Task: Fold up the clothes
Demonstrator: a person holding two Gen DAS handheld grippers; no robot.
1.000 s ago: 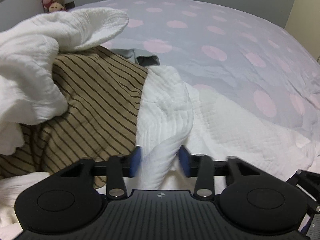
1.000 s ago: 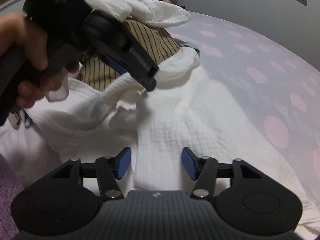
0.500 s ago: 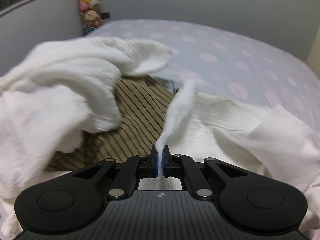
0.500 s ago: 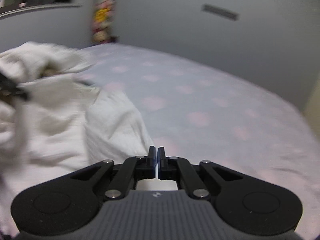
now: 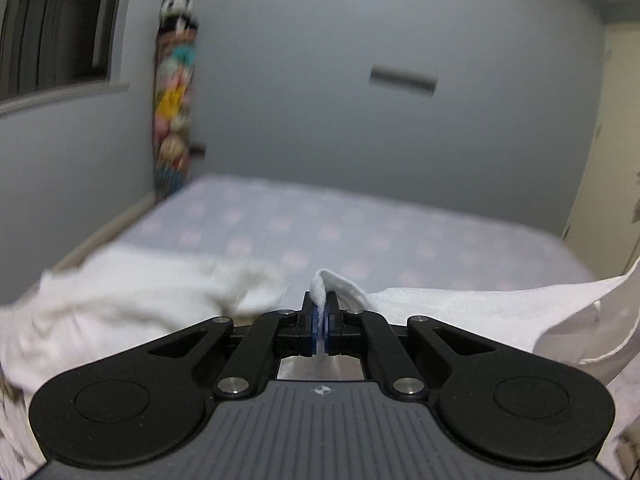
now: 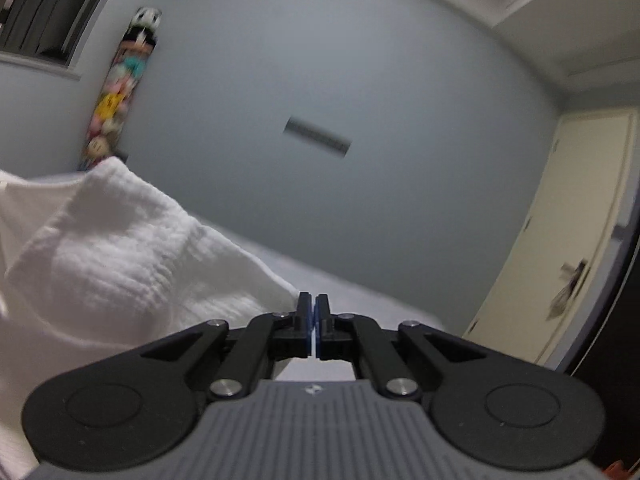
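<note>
**Both jaws closed on a white garment held above the bed**

The jaws of my left gripper (image 5: 320, 322) are pressing together on a thin fold of the white garment (image 5: 460, 308); a small tuft of the cloth is poking up between the blue pads (image 5: 315, 326), and a strip of it is showing in the narrow slit below. From that pinch the cloth is running off to my right as a taut, raised sheet, with its far edge hanging at the right border of the left wrist view.

The jaws of my right gripper (image 6: 313, 330) are also standing closed, pads (image 6: 307, 332) nearly touching, with a sliver of white showing in the slit between them. I am reading that as an edge of the same white garment (image 6: 120, 264), which is rising up and away to my left in a broad, waffle-textured sheet that is filling the lower left of the right wrist view.

A second mound of white cloth (image 5: 132, 300) is lying blurred at the left of the left wrist view, on the near end of the bed (image 5: 360, 232). I cannot tell whether it belongs to the held garment. The bed is carrying a pale lilac cover with faint pink dots.

Behind the bed I am seeing a grey wall (image 6: 340, 80) with a dark rectangular plate (image 6: 318, 136) on it. A column of stuffed toys (image 5: 174, 96) is standing in the left corner, beside a dark window (image 5: 52, 28). A cream door (image 6: 560, 232) is showing at the right. Both views are motion-blurred.
</note>
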